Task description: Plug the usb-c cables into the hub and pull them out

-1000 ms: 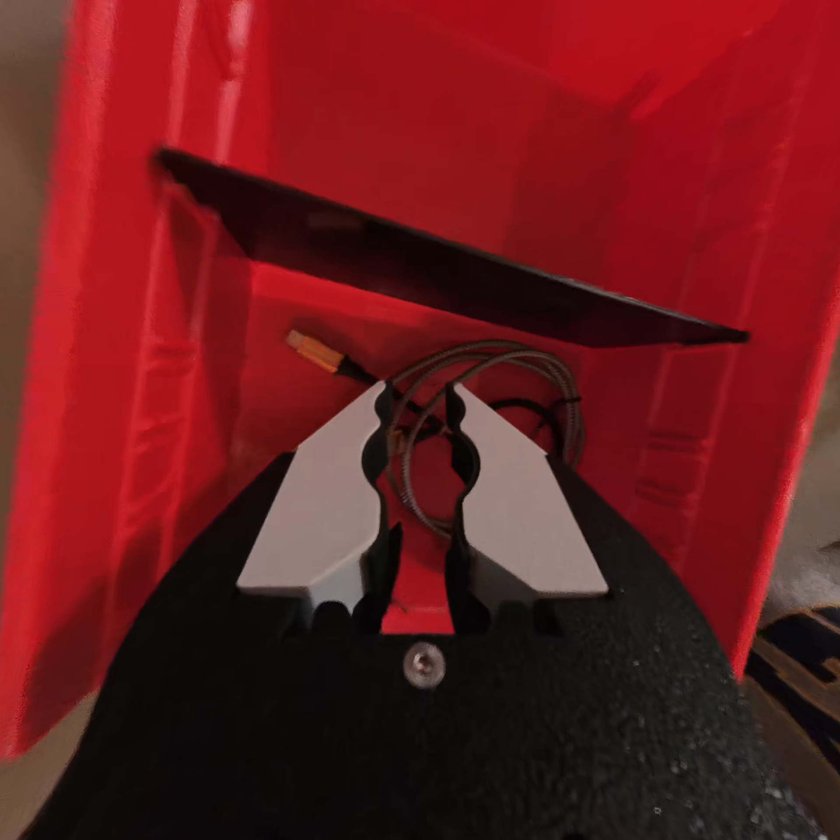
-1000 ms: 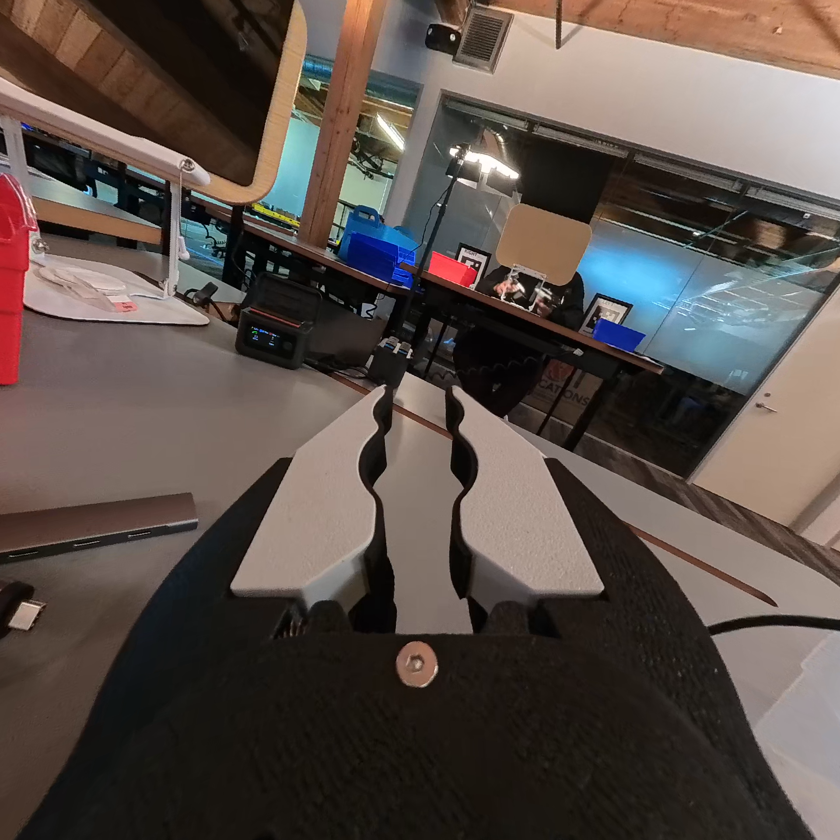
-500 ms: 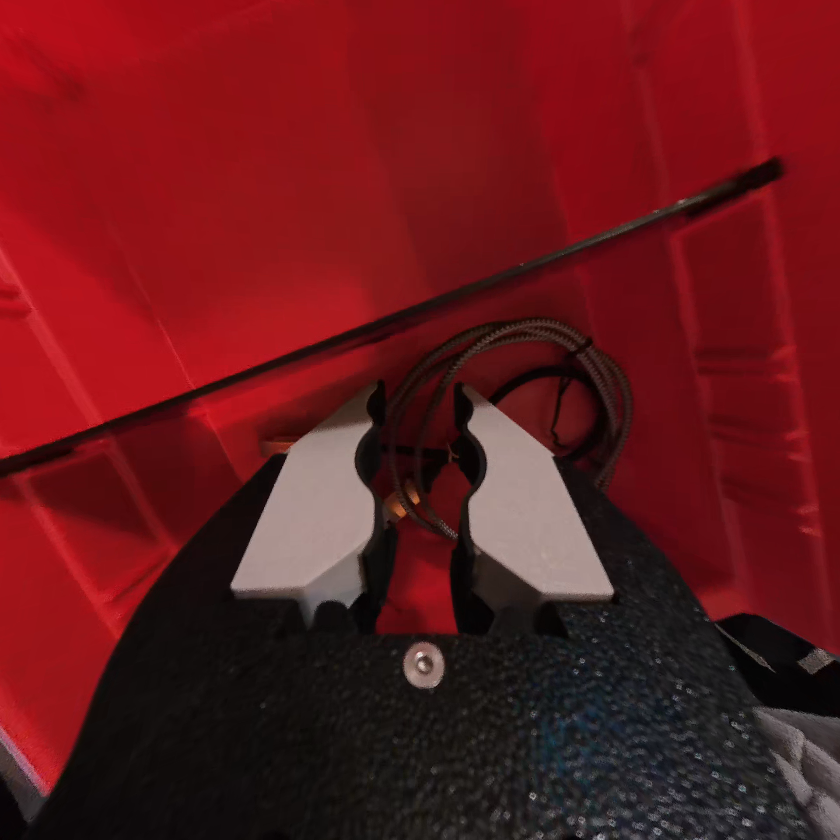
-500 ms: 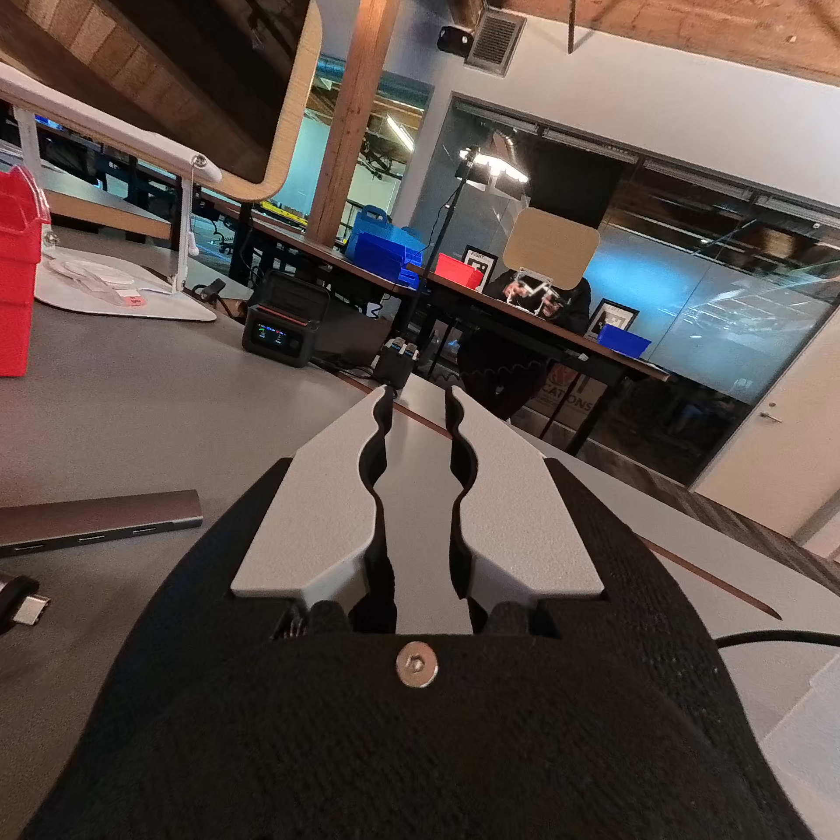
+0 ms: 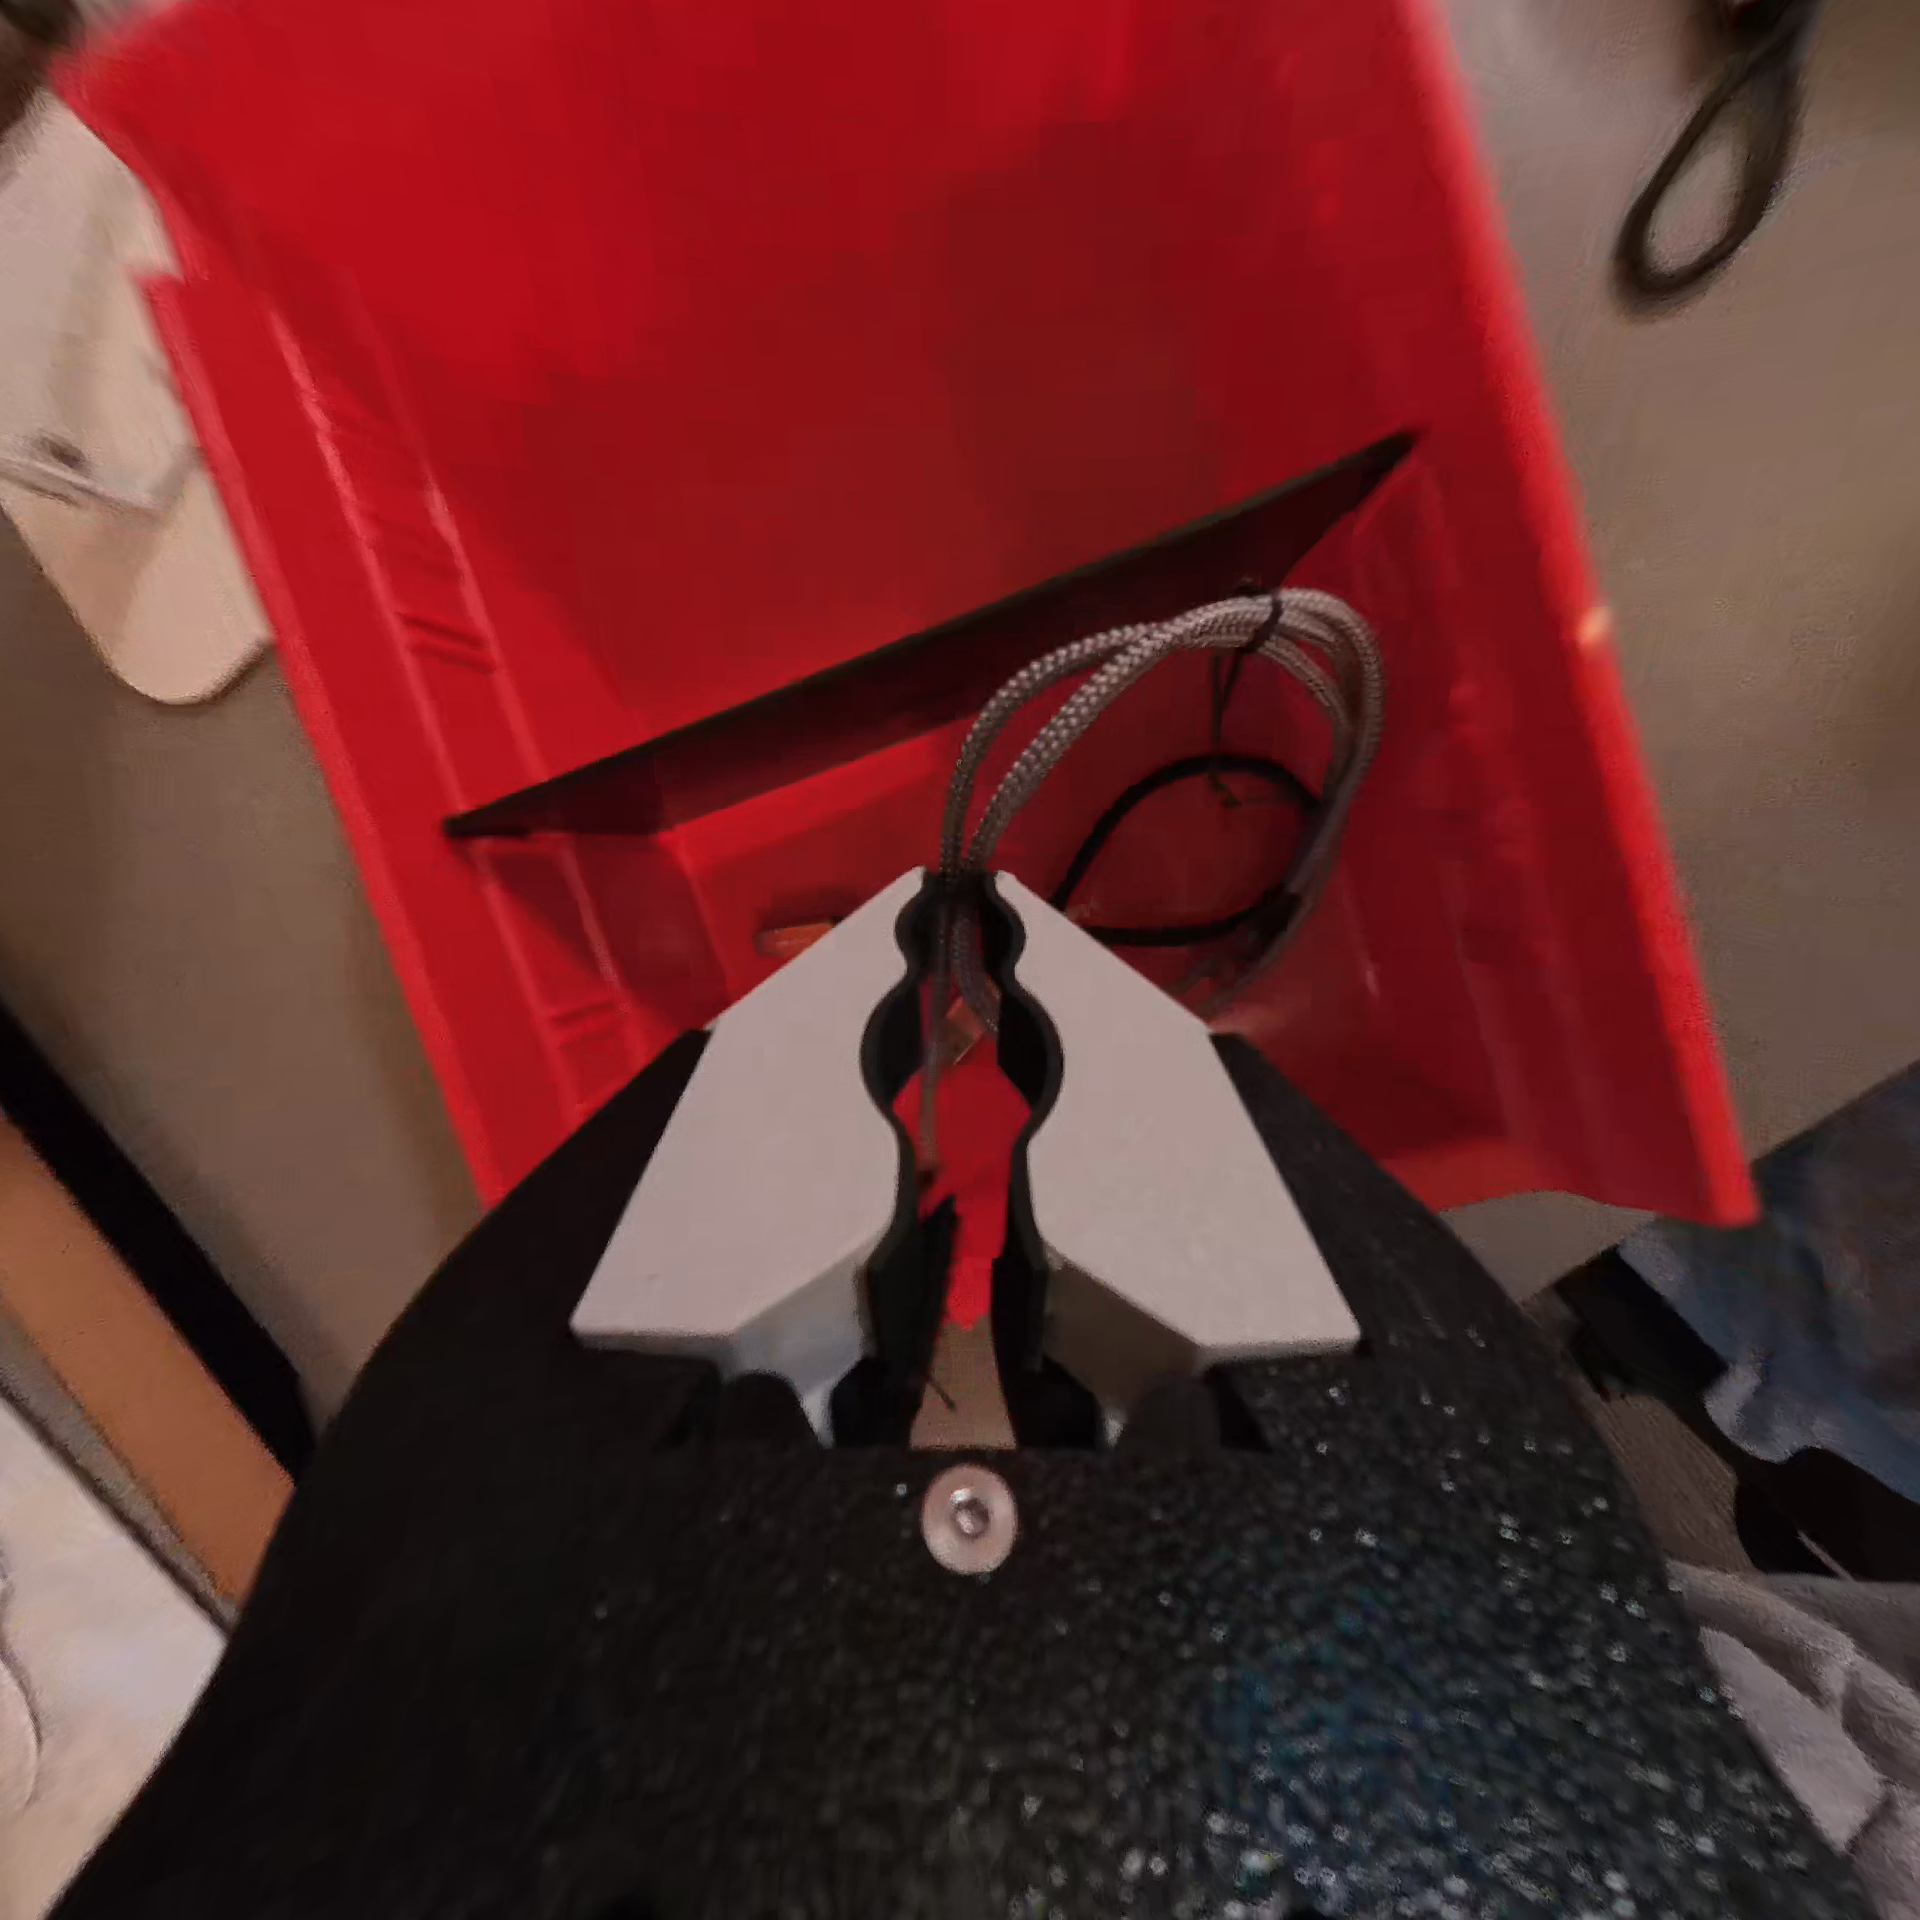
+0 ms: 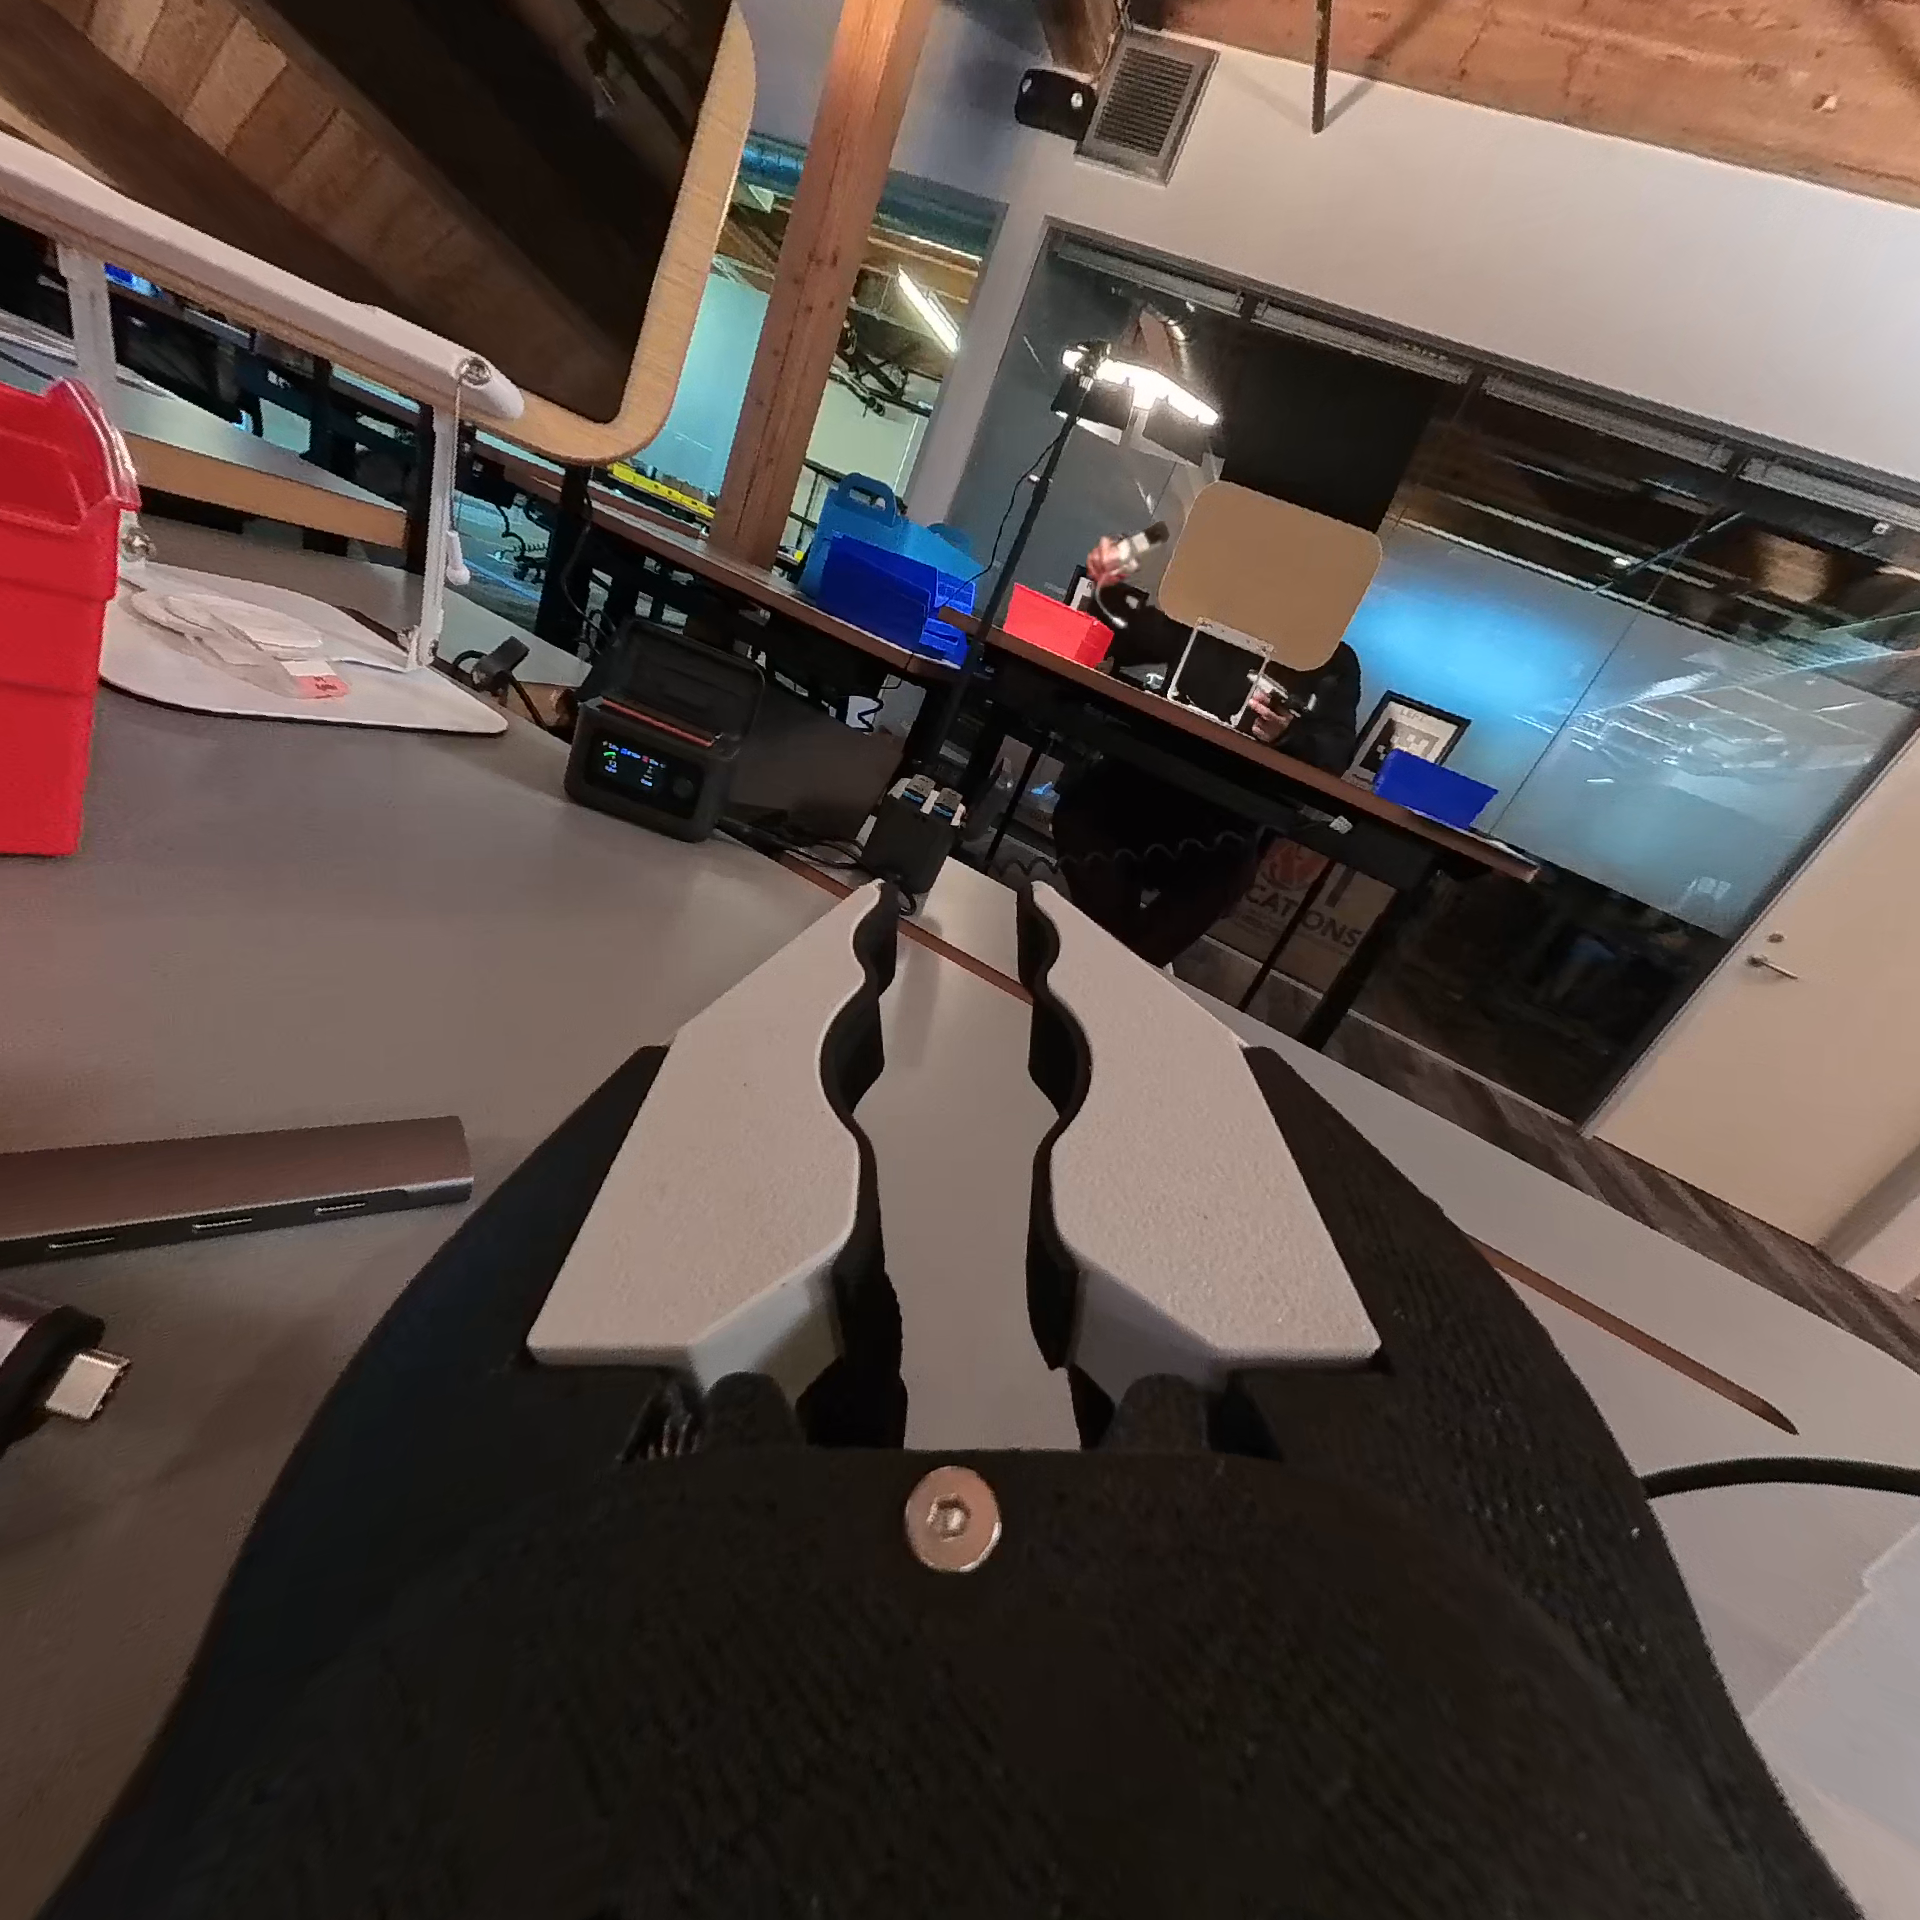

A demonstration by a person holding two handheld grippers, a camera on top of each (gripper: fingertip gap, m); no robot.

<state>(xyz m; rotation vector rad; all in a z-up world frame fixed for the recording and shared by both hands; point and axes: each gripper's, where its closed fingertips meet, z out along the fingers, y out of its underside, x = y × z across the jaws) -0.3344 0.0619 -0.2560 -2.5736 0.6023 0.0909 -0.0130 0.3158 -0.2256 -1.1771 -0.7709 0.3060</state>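
Note:
My left gripper (image 5: 961, 883) is shut on a coiled grey braided cable (image 5: 1132, 655) and holds it up above the floor of a red bin (image 5: 831, 416). A thin black cable (image 5: 1153, 831) lies under the coil. An orange plug (image 5: 795, 930) shows blurred on the bin floor, left of the fingertips. My right gripper (image 6: 956, 899) is open and empty above the grey table (image 6: 364, 935). The grey hub (image 6: 229, 1179) lies flat on the table to its left. A USB-C plug (image 6: 88, 1387) lies at the left edge, near the hub.
A black divider (image 5: 935, 665) crosses the red bin. The bin also shows in the right wrist view (image 6: 52, 623) at far left. A white lamp base (image 6: 291, 665), a small black device with a screen (image 6: 655, 748) and a black cord (image 6: 1787, 1470) sit on the table. A person sits at a far desk.
My left gripper has closed on the grey braided cable and lifted the coil up in the bin. The right gripper has tilted slightly and stays open.

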